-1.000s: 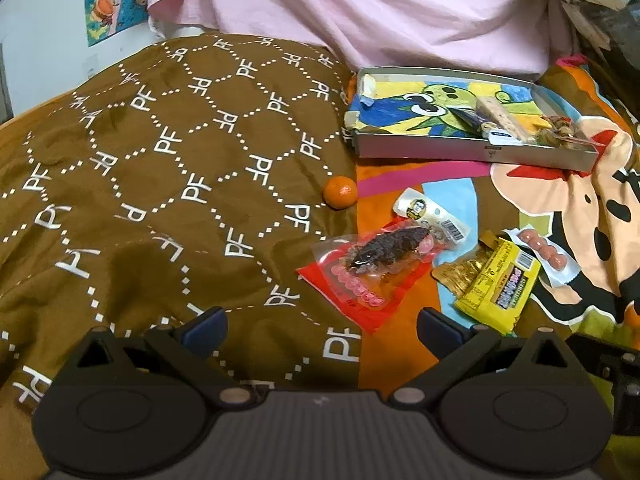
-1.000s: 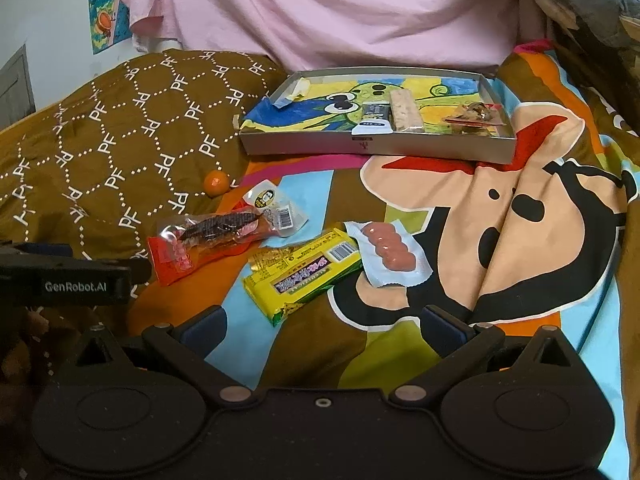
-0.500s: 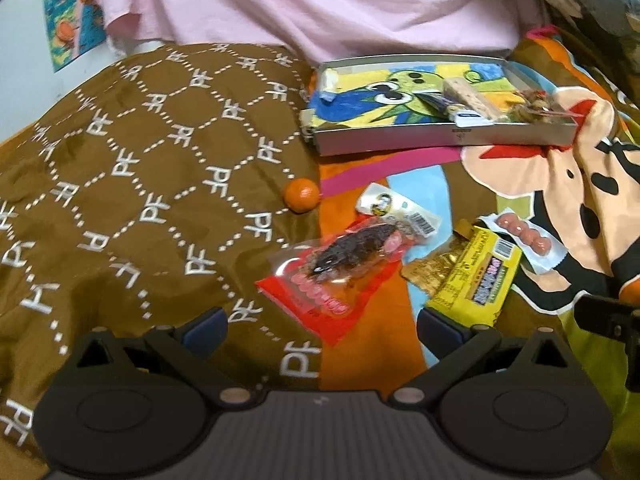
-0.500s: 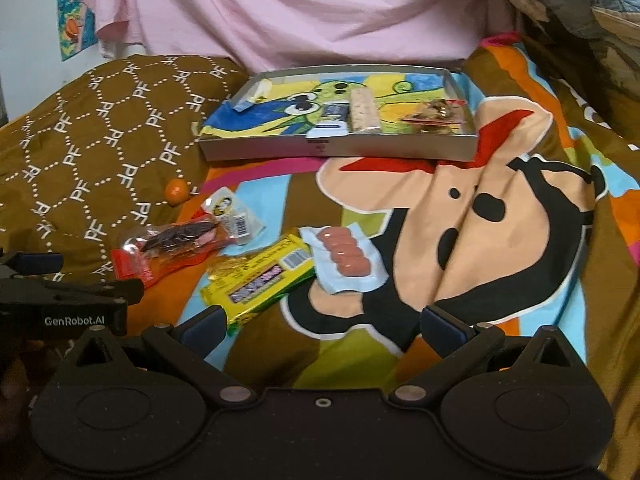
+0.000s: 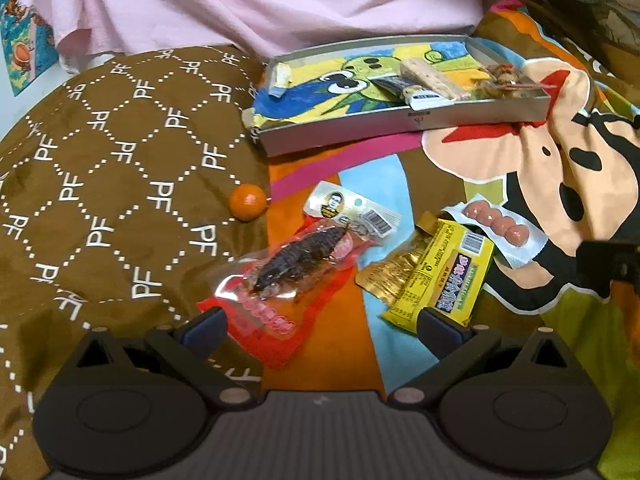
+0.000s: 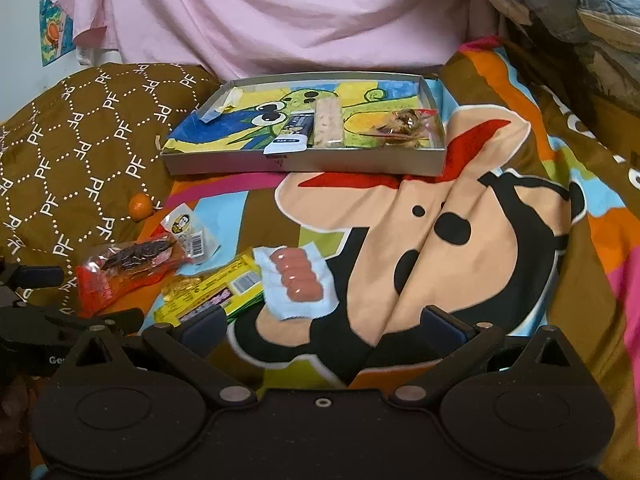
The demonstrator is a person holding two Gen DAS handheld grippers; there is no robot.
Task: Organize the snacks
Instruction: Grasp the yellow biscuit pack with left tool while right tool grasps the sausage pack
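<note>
A shallow grey box (image 5: 400, 124) (image 6: 304, 164) with a cartoon lining holds three snacks at the back of the bed. In front lie a red packet of dried meat (image 5: 288, 272) (image 6: 124, 268), a small white packet (image 5: 352, 212) (image 6: 188, 232), a yellow bar (image 5: 440, 276) (image 6: 212, 296), a pale blue pack of pink sausages (image 5: 496, 228) (image 6: 298, 280) and a small orange (image 5: 248, 202) (image 6: 140, 206). My left gripper (image 5: 320, 328) is open just short of the red packet. My right gripper (image 6: 320, 328) is open just short of the sausage pack.
A brown patterned pillow (image 5: 100, 184) rises on the left. The cartoon bedspread (image 6: 460, 240) is creased on the right. Pink cloth (image 6: 280, 12) hangs behind the box. Dark bundled bedding (image 6: 580, 20) lies at the far right.
Both grippers have moved forward and closer to the snacks. The left one has swung right, so the red packet now lies between its open fingers' line. No snack has moved.
</note>
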